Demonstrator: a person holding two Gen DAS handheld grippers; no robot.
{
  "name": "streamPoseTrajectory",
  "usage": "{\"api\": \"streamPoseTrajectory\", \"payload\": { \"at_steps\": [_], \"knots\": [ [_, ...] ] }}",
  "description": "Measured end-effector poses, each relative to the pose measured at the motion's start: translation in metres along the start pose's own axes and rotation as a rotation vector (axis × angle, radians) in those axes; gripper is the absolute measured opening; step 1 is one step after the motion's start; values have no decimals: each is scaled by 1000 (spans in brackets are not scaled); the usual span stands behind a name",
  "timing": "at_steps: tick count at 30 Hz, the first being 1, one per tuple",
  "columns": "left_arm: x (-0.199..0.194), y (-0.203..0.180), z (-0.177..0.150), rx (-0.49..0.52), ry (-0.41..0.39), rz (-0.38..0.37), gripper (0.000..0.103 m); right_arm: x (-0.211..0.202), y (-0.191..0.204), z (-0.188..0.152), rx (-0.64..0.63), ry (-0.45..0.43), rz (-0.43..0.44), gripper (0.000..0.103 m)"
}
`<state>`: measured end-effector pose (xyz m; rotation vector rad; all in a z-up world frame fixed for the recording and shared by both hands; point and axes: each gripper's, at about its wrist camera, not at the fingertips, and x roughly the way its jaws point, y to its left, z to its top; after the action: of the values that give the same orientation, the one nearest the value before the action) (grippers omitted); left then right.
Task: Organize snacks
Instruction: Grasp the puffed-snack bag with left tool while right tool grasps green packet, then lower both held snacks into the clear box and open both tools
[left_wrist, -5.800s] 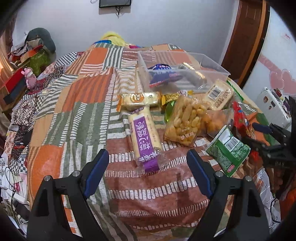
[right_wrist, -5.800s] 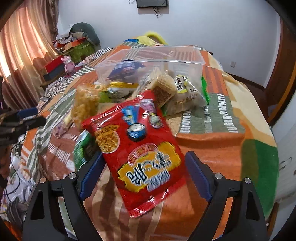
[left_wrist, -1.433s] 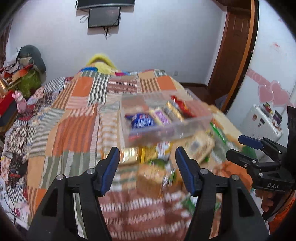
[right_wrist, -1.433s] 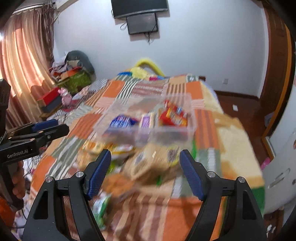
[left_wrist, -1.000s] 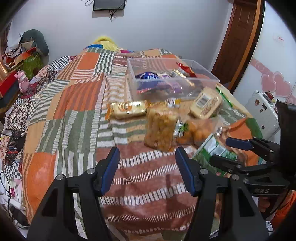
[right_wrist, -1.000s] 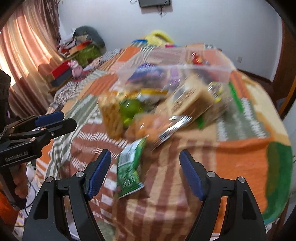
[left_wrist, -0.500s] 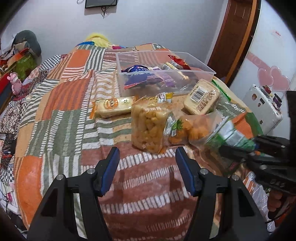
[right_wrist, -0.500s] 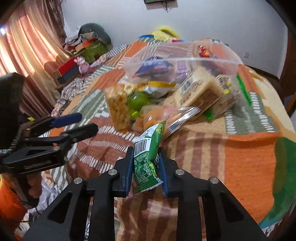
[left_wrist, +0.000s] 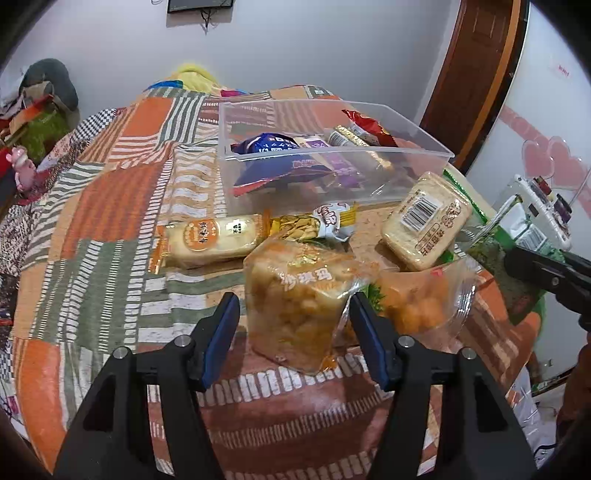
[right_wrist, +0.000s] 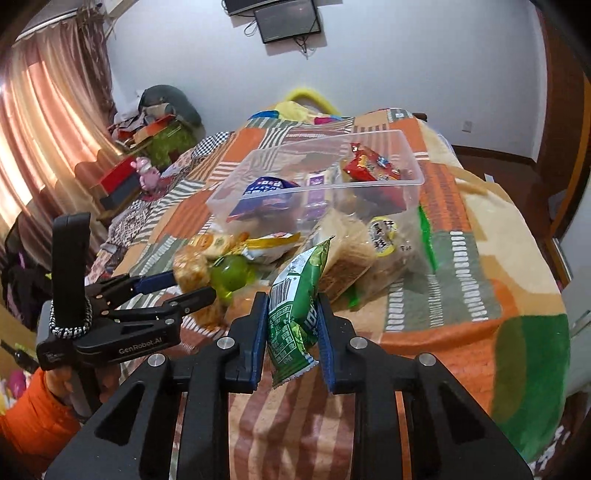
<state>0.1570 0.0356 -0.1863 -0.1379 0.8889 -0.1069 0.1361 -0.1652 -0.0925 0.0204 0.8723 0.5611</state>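
A clear bag of yellow puffed snacks (left_wrist: 299, 306) lies on the patchwork quilt. It sits between the fingers of my left gripper (left_wrist: 293, 332), whose jaws are closing; a gap still shows at the left pad. From the right wrist view, the left gripper (right_wrist: 192, 286) reaches that same bag (right_wrist: 190, 271). My right gripper (right_wrist: 290, 301) is shut on a green snack packet (right_wrist: 295, 310) and holds it upright above the quilt. That packet (left_wrist: 495, 251) and the right gripper (left_wrist: 535, 273) show at the right edge of the left wrist view. A clear plastic box (left_wrist: 332, 153) behind holds several packets.
Loose on the quilt near the box: a bread roll pack (left_wrist: 210, 240), a yellow packet (left_wrist: 317, 225), a pale cake pack (left_wrist: 428, 221), a bag of orange balls (left_wrist: 417, 299). The bed edge drops off at the right (right_wrist: 546, 332). An orange sleeve (right_wrist: 33, 417) holds the left gripper.
My right gripper shut on the green packet and raised it off the quilt. My left gripper moved forward and down around the puffed snack bag, its jaws narrower.
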Motion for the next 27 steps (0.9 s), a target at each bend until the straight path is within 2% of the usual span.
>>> {"api": "streamPoseTrajectory", "payload": {
  "at_steps": [1,8,12,18,27],
  "knots": [
    [1,0,0,2,0,-5,48,0,-1,1,2,1,-1,23],
    [-12,0,2,-4,-34,-25,46,1,-8,7,18,-4,0,23],
    [-24,-1,12,-10,-69,-7,46,0,-12,18,13,-20,4,23],
    [-41,4,37,-32,-126,-21,46,-5,-10,47,-28,-79,-13,23],
    [-43,4,83,-5,-202,14,46,6,-7,79,-57,-137,-26,23]
  ]
}}
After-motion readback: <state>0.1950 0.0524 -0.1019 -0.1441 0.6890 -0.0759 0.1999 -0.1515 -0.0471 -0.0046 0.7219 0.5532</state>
